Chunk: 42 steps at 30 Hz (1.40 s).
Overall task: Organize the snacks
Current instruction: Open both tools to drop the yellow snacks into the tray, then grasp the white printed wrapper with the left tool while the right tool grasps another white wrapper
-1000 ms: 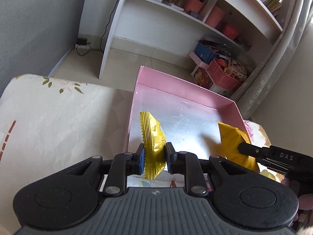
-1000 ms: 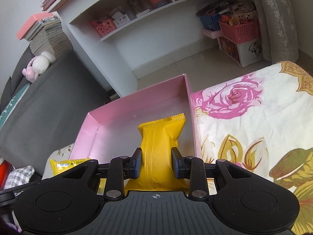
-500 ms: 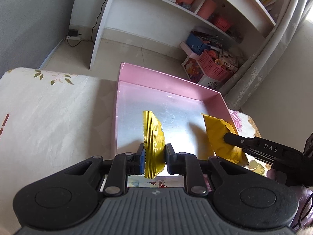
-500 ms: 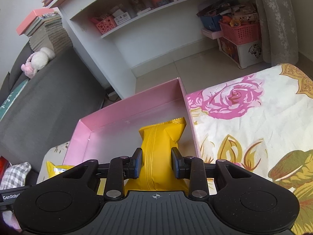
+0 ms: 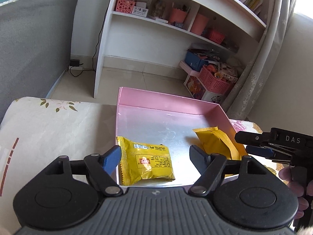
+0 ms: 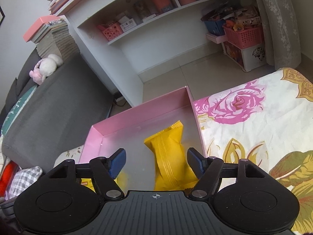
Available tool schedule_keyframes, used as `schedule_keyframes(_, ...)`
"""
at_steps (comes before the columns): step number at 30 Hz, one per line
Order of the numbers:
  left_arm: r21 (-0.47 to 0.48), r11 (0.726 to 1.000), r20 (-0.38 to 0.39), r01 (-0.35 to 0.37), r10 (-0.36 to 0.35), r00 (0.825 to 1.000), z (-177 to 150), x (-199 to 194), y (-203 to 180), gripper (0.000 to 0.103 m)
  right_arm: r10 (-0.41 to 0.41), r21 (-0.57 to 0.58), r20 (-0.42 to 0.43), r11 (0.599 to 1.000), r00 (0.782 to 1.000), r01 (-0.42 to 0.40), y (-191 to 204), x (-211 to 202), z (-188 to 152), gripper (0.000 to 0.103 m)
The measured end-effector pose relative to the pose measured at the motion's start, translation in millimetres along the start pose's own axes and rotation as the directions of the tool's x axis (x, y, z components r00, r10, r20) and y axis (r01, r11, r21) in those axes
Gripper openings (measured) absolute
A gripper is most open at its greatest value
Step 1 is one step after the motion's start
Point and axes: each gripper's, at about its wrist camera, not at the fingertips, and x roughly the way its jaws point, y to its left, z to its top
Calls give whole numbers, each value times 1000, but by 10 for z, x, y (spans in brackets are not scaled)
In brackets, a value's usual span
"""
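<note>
Nearest to me, the left hand-held gripper [image 5: 155,157] has its two fingers spread wide, gripping nothing. Lying flat between them, just ahead of the fingertips, is a yellow snack packet [image 5: 146,160] with a printed label, resting on the silvery floor of the pink box [image 5: 166,101] close to its near left corner. The blue-padded left finger sits just beside the packet's crimped edge; I cannot tell whether it touches.

The right hand-held gripper [image 6: 155,160] is likewise spread open and empty. An orange-yellow snack packet [image 6: 170,156] lies between its fingers inside the same box, nearer the right finger and close to the box's right wall, its far crimped end pointing away from the gripper. Seen from the left gripper's side, this packet [image 5: 217,145] lies off to the right, with the other gripper's black finger just to its right.

The box sits on a flowered cloth [image 6: 254,121] that spreads to the right of the right gripper, with a paler stretch of it to the left of the left one.

Beyond the box are a tiled floor, a white shelf unit [image 5: 176,25] holding pink baskets and pots, a pink basket [image 6: 244,35] on a low stand by the curtain, and a grey sofa [image 6: 49,101] to the left carrying a plush toy [image 6: 47,66].
</note>
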Motion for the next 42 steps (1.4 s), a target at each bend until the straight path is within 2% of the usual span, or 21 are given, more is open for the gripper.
schedule_keyframes(3,12,1000,-8,-6,6,1000,-14,-79,-53,86,2,1,-8,1000,1000,-2,35,-116,-14,77)
schedule_keyframes(9,56,998,-13,-36,37,999,-107,-318,-137,96,-12,-28,-15,1000,1000,12,134,-416,-56,85)
schedule_keyframes(15,60,997,-17,-58,59,998,-179,-567,-134,102,-2,-57,-27,998,1000,0,241,-707,-162,91)
schedule_keyframes(20,66,992,-33,-107,109,993,-285,-766,-139,103,-27,-103,-46,994,999,22,332,-865,-318,94)
schedule_keyframes(24,73,981,-50,-182,186,981,-420,-867,-128,103,-31,-106,-64,994,997,24,319,-943,-451,95)
schedule_keyframes(28,118,959,-83,-258,268,960,-574,-881,-68,103,-38,-102,-82,994,996,30,237,-989,-589,95)
schedule_keyframes(31,108,950,-120,-292,304,945,-664,-908,36,103,-59,-93,-104,994,993,50,161,-1003,-669,95)
schedule_keyframes(35,37,956,-164,-292,294,942,-733,-965,186,103,-50,-109,-127,993,991,36,73,-1034,-751,95)
schedule_keyframes(42,-50,962,-281,-269,244,928,-878,-953,370,102,-108,-215,-122,973,987,80,2,-1008,-903,96)
